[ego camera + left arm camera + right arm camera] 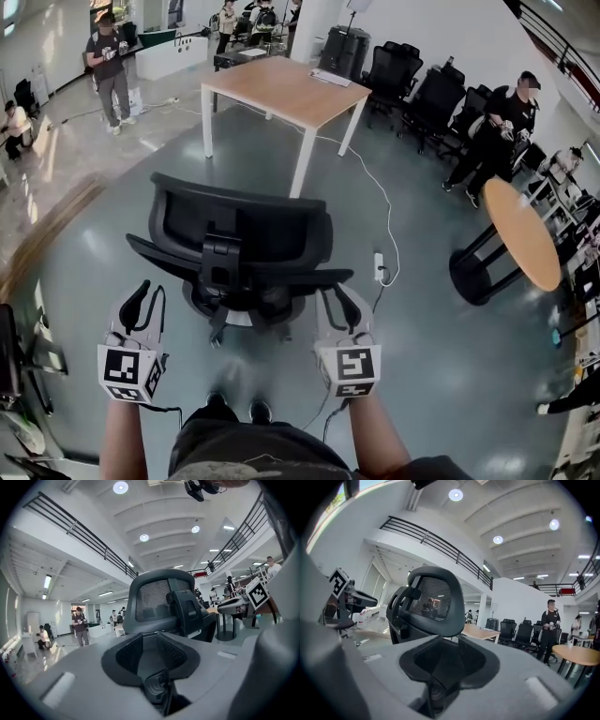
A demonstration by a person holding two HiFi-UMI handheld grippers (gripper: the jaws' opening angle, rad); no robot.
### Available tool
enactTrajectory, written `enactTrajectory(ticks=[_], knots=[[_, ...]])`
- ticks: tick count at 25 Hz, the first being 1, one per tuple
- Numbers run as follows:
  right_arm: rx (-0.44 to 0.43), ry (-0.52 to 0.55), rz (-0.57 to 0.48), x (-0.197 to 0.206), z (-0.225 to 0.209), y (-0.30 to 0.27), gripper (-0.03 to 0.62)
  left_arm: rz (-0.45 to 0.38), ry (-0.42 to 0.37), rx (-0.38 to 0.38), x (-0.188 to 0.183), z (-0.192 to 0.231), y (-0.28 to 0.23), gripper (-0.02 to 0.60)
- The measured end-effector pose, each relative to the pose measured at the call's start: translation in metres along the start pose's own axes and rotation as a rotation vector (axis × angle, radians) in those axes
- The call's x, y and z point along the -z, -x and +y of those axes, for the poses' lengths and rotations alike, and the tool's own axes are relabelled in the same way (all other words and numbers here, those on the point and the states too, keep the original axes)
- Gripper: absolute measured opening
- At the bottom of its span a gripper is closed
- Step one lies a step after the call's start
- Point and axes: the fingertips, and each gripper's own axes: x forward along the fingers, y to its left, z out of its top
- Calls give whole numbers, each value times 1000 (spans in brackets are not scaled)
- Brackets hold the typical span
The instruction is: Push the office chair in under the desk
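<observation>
A black office chair (239, 248) stands on the grey floor with its mesh back towards me. The wooden desk (281, 89) with white legs is well beyond it. My left gripper (142, 302) is just behind the chair's left armrest. My right gripper (341, 302) is just behind the right armrest. Neither touches the chair. In the left gripper view the chair's headrest (159, 599) rises ahead of the left gripper (151, 641), whose jaws stand apart with nothing between them. In the right gripper view the chair back (433, 602) and desk (480, 632) lie beyond the right gripper (450, 644), also open and empty.
A white power strip (379, 265) and its cable lie on the floor between chair and desk. A round wooden table (520, 234) stands at the right. Several black chairs (422, 89) line the back right. A person (497, 131) stands near them, another person (108, 66) at the far left.
</observation>
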Motion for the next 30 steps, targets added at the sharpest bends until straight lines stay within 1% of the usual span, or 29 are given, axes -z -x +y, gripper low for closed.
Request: enactTrajectory(ticks=[4,6,8,9,11,14,15,17,20,23,27,30], knots=[[42,27,26,7,5,1,101,3,-41,25,10,16,-5,124],[70,21,51,8,2,1,104,17,-47,53,12,20,-12,130],[90,30,65,6,1,0,106,36,-70,82,10,22,-19,145],[94,40,68,5,2,-2,112,45,-98,93,8,24,-22,159],[88,74,79,4,8,-4,131,46,-191,103,12,31,-26,195],[59,179,120,8,15,-6,186,60,-342,112,21,37,-34,262],[45,222,139,10,16,-7,207,68,-380,118,22,37,-37,284],[20,293,188,16,17,-7,219,76,-422,124,23,38,-42,332],[1,364,241,23,17,-9,245,107,-471,125,30,43,-46,357],[-10,461,281,28,17,-15,268,162,-561,139,41,44,-52,392],[-21,600,337,36,19,-25,284,217,-683,152,51,44,-60,400],[-36,633,379,43,18,-32,284,252,-737,150,53,44,-68,405]])
